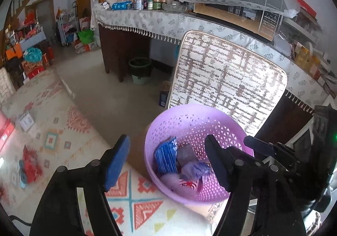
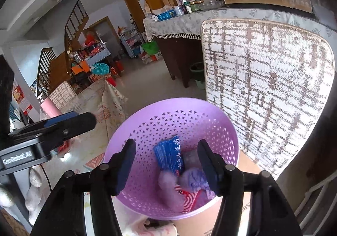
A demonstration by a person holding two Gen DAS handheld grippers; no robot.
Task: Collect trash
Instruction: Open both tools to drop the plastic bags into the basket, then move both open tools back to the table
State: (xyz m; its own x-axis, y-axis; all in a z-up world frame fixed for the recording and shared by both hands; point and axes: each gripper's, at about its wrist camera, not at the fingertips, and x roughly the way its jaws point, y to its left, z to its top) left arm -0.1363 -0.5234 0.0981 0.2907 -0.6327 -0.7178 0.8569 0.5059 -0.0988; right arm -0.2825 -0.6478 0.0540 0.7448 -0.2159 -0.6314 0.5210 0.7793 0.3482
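Note:
A purple perforated basket [image 1: 189,122] [image 2: 168,114] holds trash: a blue packet [image 1: 166,157] [image 2: 169,155], crumpled purple and grey wrappers [image 1: 194,169] [image 2: 192,177] and a red-striped scrap [image 2: 187,196]. My left gripper [image 1: 168,161] is open and empty, its fingers over the basket's left side. My right gripper [image 2: 167,164] is open and empty, directly above the basket. The right gripper shows in the left wrist view [image 1: 263,147] at the basket's right rim. The left gripper shows in the right wrist view [image 2: 69,122] at the left.
A chair with a woven white-brown back [image 1: 227,80] [image 2: 267,80] stands just behind the basket. A patterned cloth [image 1: 63,130] carries red wrappers [image 1: 30,164] and a paper card [image 1: 26,121]. A long counter [image 1: 168,21] with jars stands behind, a green bin [image 1: 140,70] under it.

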